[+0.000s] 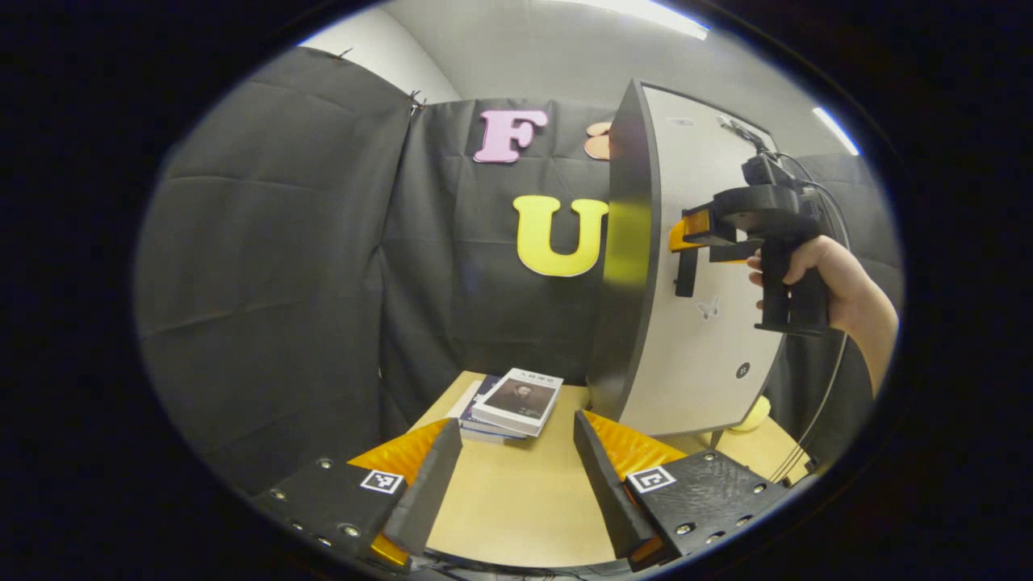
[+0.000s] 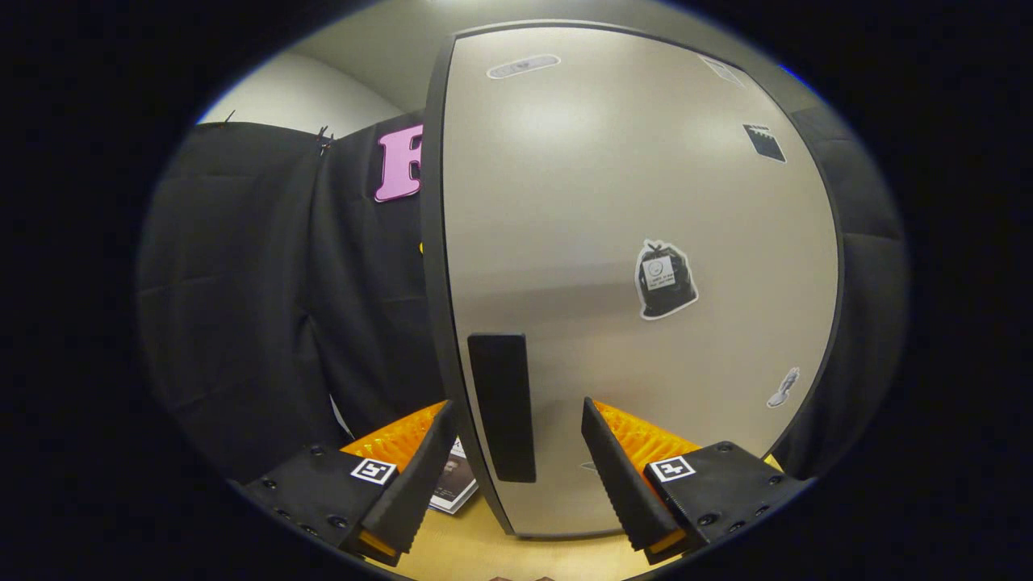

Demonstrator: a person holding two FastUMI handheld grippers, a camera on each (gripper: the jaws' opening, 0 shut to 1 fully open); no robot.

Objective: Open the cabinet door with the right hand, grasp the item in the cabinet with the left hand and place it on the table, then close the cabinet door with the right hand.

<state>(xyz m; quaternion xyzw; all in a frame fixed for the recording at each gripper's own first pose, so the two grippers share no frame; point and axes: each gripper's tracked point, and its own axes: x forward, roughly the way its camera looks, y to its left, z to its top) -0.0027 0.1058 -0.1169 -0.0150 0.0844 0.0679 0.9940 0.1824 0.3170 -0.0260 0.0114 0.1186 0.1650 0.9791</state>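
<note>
Door-opening step: I hold the right gripper [image 2: 516,484] with jaws apart astride the flat black handle [image 2: 502,407] of the closed grey cabinet door [image 2: 646,202]; closing and pulling come next, I judge; left gripper [image 1: 516,476] jaws agape over the wooden desk [image 1: 516,492]; item hidden.

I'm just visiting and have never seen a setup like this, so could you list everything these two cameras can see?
Cabinet: one, pale grey door with dark edges, standing on the table, door shut.
Door handle: one, black, upright bar near the door's left edge.
Stickers: several, small, scattered on the door.
Books: a small stack, left of the cabinet.
Yellow object: one, behind the cabinet's right side; unclear what.
Table: one, light wood.
Left gripper: fingers apart, over the table.
Right gripper: fingers apart around the handle.
Hand: holding the right gripper.
</note>
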